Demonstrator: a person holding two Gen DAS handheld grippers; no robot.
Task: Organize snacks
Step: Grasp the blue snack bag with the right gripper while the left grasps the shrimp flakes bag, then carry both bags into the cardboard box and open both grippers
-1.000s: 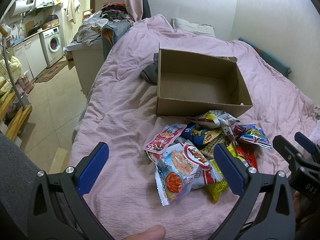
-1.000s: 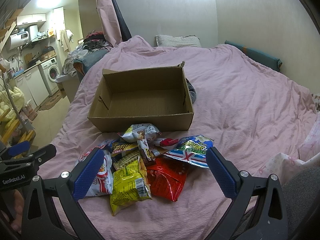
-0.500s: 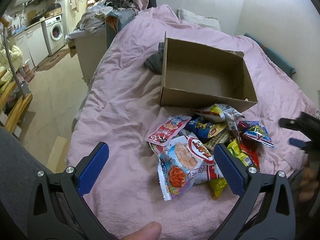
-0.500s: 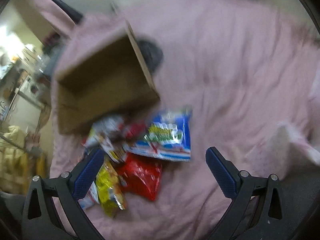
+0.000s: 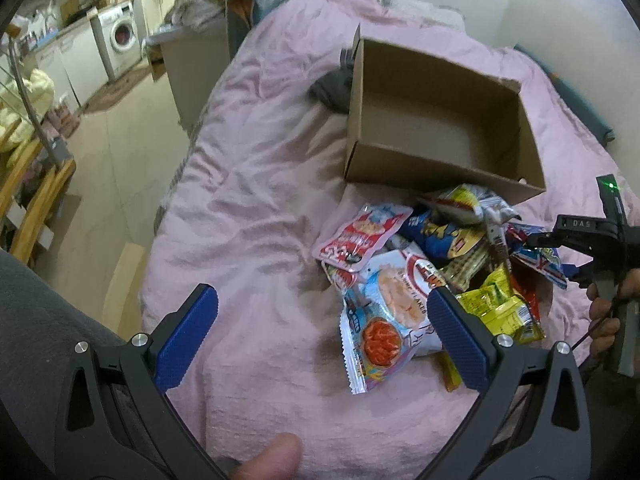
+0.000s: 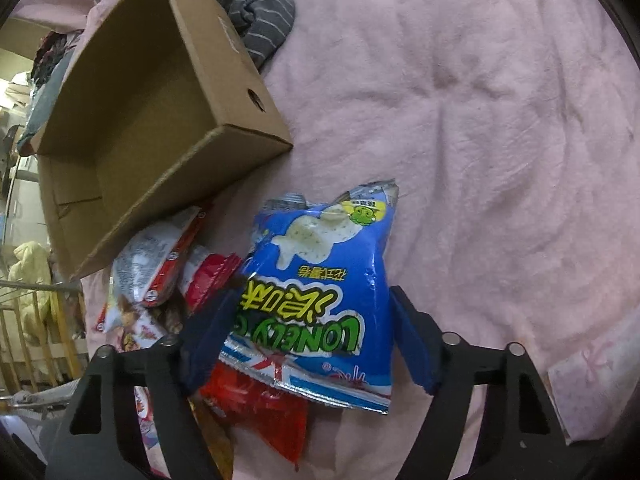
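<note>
A pile of snack bags (image 5: 432, 264) lies on the pink bed in front of an empty cardboard box (image 5: 436, 120). My left gripper (image 5: 320, 336) is open and empty above the bed, left of a white shrimp flakes bag (image 5: 384, 320). My right gripper (image 6: 308, 336) straddles the blue Lonely God bag (image 6: 320, 292), with its blue fingers (image 6: 208, 332) at the bag's two sides, still apart. A red bag (image 6: 260, 412) lies under the blue one. The right gripper also shows at the left wrist view's right edge (image 5: 592, 248). The box also shows in the right wrist view (image 6: 132, 92).
A grey striped garment (image 6: 256, 12) lies behind the box. The pink bedspread (image 6: 480, 120) stretches to the right. Left of the bed are bare floor, a cabinet (image 5: 192, 64) and a washing machine (image 5: 120, 36). A wooden rack (image 5: 28, 200) stands at far left.
My right gripper has dropped down and tilted onto the pile, and its fingers have come in around the blue bag. My left gripper has drifted slightly closer over the bed and stays open.
</note>
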